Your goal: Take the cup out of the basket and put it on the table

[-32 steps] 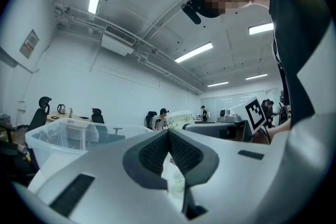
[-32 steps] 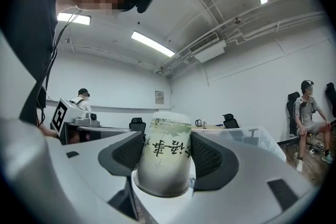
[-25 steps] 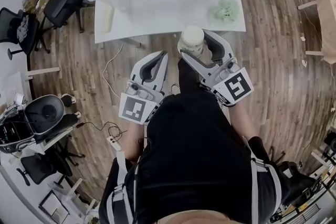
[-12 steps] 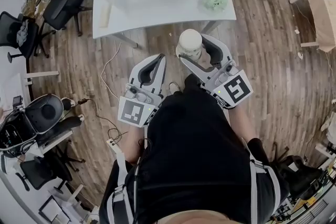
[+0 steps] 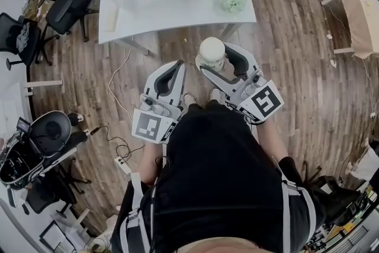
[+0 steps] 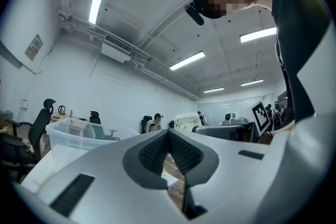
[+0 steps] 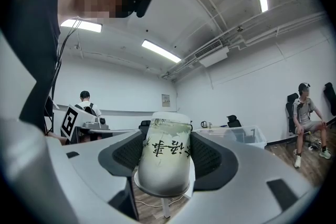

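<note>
Within right claw (image 7: 165, 155), cup (image 7: 164, 170); lettering (image 7: 167, 148) shows close-up only.

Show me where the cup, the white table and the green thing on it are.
cup (image 7: 164, 157): right gripper view, its printed side.
white table (image 5: 177, 18): head view, bare top near the front edge.
green thing (image 5: 232, 2): head view, its middle.
</note>
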Demonstrator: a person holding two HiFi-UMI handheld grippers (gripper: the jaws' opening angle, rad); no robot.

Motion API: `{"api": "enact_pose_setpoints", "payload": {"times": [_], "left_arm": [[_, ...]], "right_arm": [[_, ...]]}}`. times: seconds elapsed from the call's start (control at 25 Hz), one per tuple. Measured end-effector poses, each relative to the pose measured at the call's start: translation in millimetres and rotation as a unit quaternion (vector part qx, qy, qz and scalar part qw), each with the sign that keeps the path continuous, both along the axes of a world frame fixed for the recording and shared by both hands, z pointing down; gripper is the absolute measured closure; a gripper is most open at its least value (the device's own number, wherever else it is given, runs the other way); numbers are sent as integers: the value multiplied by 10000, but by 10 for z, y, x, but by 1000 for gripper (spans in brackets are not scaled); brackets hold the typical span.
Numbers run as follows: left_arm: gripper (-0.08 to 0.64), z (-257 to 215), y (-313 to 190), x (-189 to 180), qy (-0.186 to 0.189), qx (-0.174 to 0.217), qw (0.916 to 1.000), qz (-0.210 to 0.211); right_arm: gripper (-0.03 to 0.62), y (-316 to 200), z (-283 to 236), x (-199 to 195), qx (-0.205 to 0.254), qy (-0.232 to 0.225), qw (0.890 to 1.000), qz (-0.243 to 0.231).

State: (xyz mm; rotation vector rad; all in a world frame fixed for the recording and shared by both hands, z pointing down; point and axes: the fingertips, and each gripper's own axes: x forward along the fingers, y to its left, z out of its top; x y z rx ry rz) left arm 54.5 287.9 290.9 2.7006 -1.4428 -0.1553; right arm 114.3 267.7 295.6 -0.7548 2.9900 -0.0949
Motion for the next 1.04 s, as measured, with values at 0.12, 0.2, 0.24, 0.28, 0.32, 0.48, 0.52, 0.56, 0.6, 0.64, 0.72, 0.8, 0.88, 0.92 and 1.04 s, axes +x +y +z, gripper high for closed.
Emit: {"api": "enact_pose_setpoints", "payload": {"times": [0.12,0.2,0.24,0.28,0.32,0.48,0.52,0.56,0.6,0.64,0.72,0.8,0.88,0.92,1.04], "left_arm": [[543,20,59,126,-15,-21,10000,18],[543,48,81,178,-20,-56,10000,22],[543,62,91,202,-22,-74,10000,24],[542,74,99,229,-27,-86,10000,27],[543,82,103,256,-36,-93,9999,28],[543,89,122,320,-37,-117,9999,1],[543,92,132,327,-40,-122,9999,-4],[542,96,141,334,-49,-127,9999,-4],[543,98,149,339,-58,-131,9999,-3],[543,98,156,341,-62,-135,9999,-3],[542,93,172,343,-63,-142,9999,-9],[543,80,183,357,-75,-131,9999,-15],[543,70,194,382,-86,-111,9999,-16],[542,71,201,395,-86,-105,9999,-15],[543,90,229,437,-81,-104,9999,-15]], "right_arm": [[301,64,-15,127,23,-34,10000,23],[301,78,-1,183,7,-45,10000,48],[301,83,12,208,-6,-39,10000,57],[301,87,24,233,-15,-31,10000,61],[301,91,33,258,-20,-24,10000,59],[301,115,65,316,-48,-5,10000,41],[301,122,74,323,-57,-7,10000,40],[301,127,82,329,-66,-12,10000,41],[301,132,87,334,-75,-21,10000,44],[301,135,90,338,-82,-31,10000,49],[301,145,88,346,-89,-40,9999,49],[301,151,77,365,-77,-42,10000,41],[301,153,66,390,-53,-42,10000,38],[301,156,63,401,-45,-45,10000,37],[301,173,71,433,-37,-51,10000,33]]}}
